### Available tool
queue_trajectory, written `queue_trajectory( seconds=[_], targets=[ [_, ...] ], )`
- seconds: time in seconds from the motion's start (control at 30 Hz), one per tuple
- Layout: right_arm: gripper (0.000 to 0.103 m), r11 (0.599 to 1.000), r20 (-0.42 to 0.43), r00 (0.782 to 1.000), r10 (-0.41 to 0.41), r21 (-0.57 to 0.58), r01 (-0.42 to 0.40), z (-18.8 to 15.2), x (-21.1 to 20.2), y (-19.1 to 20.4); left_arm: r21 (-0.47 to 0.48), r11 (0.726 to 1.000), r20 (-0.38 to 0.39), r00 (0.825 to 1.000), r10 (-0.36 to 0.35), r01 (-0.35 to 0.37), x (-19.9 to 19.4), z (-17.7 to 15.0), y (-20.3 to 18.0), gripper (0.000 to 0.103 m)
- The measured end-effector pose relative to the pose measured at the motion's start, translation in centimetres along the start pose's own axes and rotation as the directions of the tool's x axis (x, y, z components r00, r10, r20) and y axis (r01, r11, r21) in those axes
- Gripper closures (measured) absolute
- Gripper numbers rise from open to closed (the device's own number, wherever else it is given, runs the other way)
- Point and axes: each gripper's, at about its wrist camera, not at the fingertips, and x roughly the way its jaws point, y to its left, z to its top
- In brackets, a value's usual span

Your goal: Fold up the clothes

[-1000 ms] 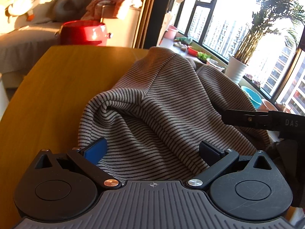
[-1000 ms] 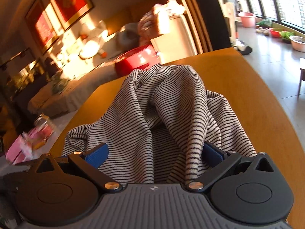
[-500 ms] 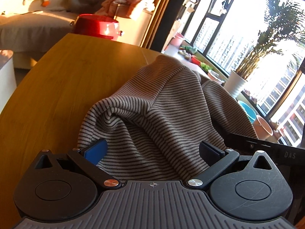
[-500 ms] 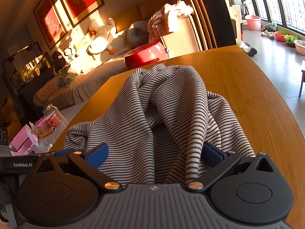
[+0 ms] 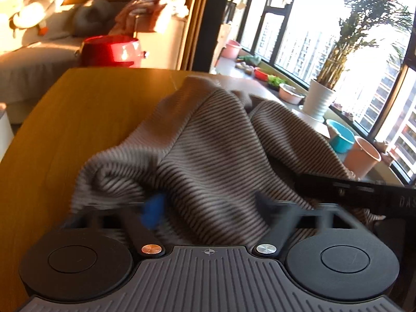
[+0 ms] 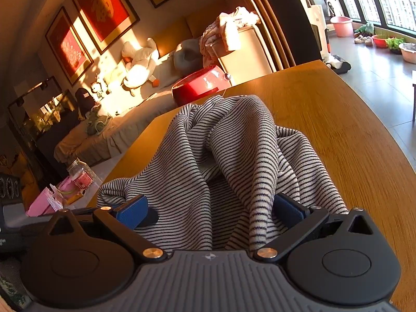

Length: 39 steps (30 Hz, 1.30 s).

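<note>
A striped grey-and-black garment (image 5: pixel 208 150) lies bunched on the wooden table (image 5: pixel 91 109). My left gripper (image 5: pixel 208 208) has the cloth heaped between its jaws, which are blurred and nearer together than wide open; its blue pad (image 5: pixel 153 208) shows at the left. The garment also shows in the right wrist view (image 6: pixel 228 156). My right gripper (image 6: pixel 210 210) is open, its blue pads (image 6: pixel 131 210) wide apart with the cloth draped between them. The right gripper's black body (image 5: pixel 364 192) crosses the left view at the right.
A red pot (image 5: pixel 111 52) stands beyond the table's far edge, with a sofa and cabinet behind. Plant pots and basins (image 5: pixel 340 135) line the window at right. A jar and pink items (image 6: pixel 78 176) sit left of the table (image 6: pixel 351 143).
My left gripper's jaws have moved inward on the cloth and show motion blur. The garment's fold has shifted and lifted. My right gripper stays open in the same place.
</note>
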Motion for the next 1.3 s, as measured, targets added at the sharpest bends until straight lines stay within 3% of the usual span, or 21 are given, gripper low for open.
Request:
queue_trajectory(
  seconds=[0.27,0.3,0.33,0.37,0.43,0.47,0.6,0.73,0.8,0.83,0.87,0.97,1.03,1.1,1.17,1.2,1.23,1.27,1.3],
  targets=[
    [0.0,0.998,-0.006,0.998,-0.055,-0.032,0.054,0.0,0.4,0.8,-0.02,1.0,-0.007,1.0,-0.016,0.016,1.5,1.1,-0.4,0.047],
    [0.0,0.997,-0.009,0.998,-0.065,-0.041,0.065,0.0,0.5,1.0,-0.032,0.999,-0.003,1.0,-0.021,0.021,1.4,1.5,-0.2,0.055],
    [0.0,0.996,-0.013,0.997,-0.07,-0.047,0.069,0.0,0.6,1.0,-0.045,0.999,0.002,1.0,-0.026,0.026,1.3,1.9,0.1,0.077],
    [0.0,0.997,-0.017,0.998,-0.067,-0.05,0.066,0.1,0.6,1.0,-0.057,0.998,0.006,0.999,-0.031,0.031,1.2,2.2,0.4,0.085],
    [0.0,0.996,-0.028,0.998,-0.059,-0.063,0.057,0.1,0.5,0.8,-0.146,0.982,0.059,0.992,-0.111,0.118,0.0,4.2,2.6,0.089],
    [0.0,0.995,-0.034,0.998,-0.06,-0.081,0.057,0.1,0.4,0.9,-0.177,0.976,0.1,0.989,-0.112,0.129,-0.9,5.3,3.7,0.091],
    [0.0,0.984,-0.054,0.995,-0.084,-0.164,0.075,-0.3,0.3,1.3,-0.258,0.965,0.247,0.969,0.017,0.049,-4.3,9.3,8.9,0.091],
    [0.0,0.954,-0.085,0.979,-0.184,-0.257,0.157,0.1,1.0,3.0,-0.375,0.925,0.093,0.995,-0.024,0.057,-2.1,10.3,13.9,0.09],
    [0.0,0.946,-0.082,0.981,-0.178,-0.289,0.148,1.2,0.6,4.0,-0.339,0.94,0.006,1.0,-0.03,0.03,-0.6,10.1,14.2,0.073],
    [0.0,0.943,-0.068,0.984,-0.163,-0.303,0.135,2.1,0.1,4.5,-0.307,0.952,-0.036,0.999,-0.035,0.023,0.1,10.0,14.0,0.049],
    [0.0,0.936,-0.034,0.987,-0.154,-0.324,0.135,3.2,-0.5,5.1,-0.275,0.961,-0.057,0.997,-0.049,0.032,0.3,10.0,13.9,0.036],
    [0.005,0.912,0.081,0.986,-0.148,-0.376,0.168,7.0,-2.0,6.1,-0.18,0.981,-0.083,0.992,-0.091,0.075,-0.1,10.1,13.5,0.023],
    [0.006,0.903,0.1,0.982,-0.161,-0.387,0.187,9.1,-1.2,6.1,-0.133,0.988,-0.082,0.993,-0.083,0.071,-0.8,10.4,13.2,0.02],
    [0.006,0.887,0.06,0.977,-0.205,-0.411,0.211,10.2,1.4,5.5,-0.119,0.991,-0.041,0.997,-0.073,0.068,-1.9,11.1,13.1,0.019],
    [0.009,0.876,-0.054,0.962,-0.269,-0.428,0.221,9.6,4.8,4.3,-0.112,0.991,0.005,0.997,-0.073,0.073,-2.8,11.9,12.9,0.009],
    [0.015,0.869,-0.109,0.948,-0.299,-0.442,0.223,8.8,6.1,3.7,-0.107,0.991,0.023,0.997,-0.078,0.08,-2.8,12.2,12.6,0.008],
    [0.053,0.863,-0.153,0.935,-0.32,-0.454,0.221,8.0,7.2,3.2,-0.097,0.992,0.028,0.997,-0.074,0.076,-2.2,12.5,12.2,0.007],
    [0.075,0.863,-0.162,0.935,-0.317,-0.458,0.213,8.1,7.2,3.0,-0.085,0.994,0.026,0.998,-0.065,0.067,-1.5,12.8,11.8,0.007],
    [0.078,0.868,-0.142,0.944,-0.297,-0.451,0.206,8.9,6.6,3.1,-0.072,0.996,0.025,0.998,-0.056,0.058,-0.7,13.1,11.4,0.007]
  ],
)
